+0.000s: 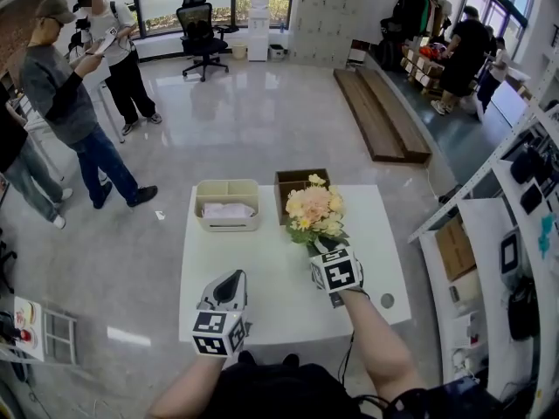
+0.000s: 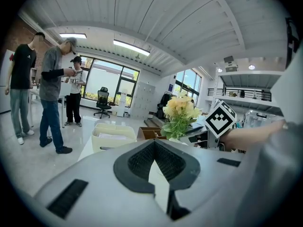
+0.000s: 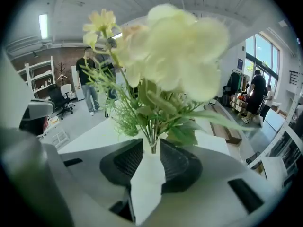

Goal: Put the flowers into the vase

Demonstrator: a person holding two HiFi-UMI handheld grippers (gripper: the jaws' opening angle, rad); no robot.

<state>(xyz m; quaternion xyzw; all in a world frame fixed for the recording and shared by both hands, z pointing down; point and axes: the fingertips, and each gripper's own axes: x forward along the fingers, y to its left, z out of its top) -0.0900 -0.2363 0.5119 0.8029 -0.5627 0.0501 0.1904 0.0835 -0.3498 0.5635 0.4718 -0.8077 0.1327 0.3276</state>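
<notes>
A bunch of pale yellow and peach flowers [image 1: 314,206] with green leaves stands upright over the white table [image 1: 262,269], just ahead of my right gripper [image 1: 321,248]. In the right gripper view the flowers [image 3: 175,51] fill the frame. Their thin stems [image 3: 152,138] run down between the jaws of my right gripper [image 3: 151,146]. White shows on both sides of the stems, so the pads stand off them. The stems end against a white shape in that gap; I cannot tell whether it is a vase's mouth or the table. My left gripper [image 1: 229,286] rests shut and empty near the table's front, its tips together [image 2: 154,143].
A beige bin [image 1: 227,204] with white cloth and an open brown box [image 1: 295,184] sit at the table's far edge. A small round hole [image 1: 387,301] marks the near right corner. Shelving [image 1: 515,260] runs along the right. People [image 1: 74,116] stand on the floor to the left.
</notes>
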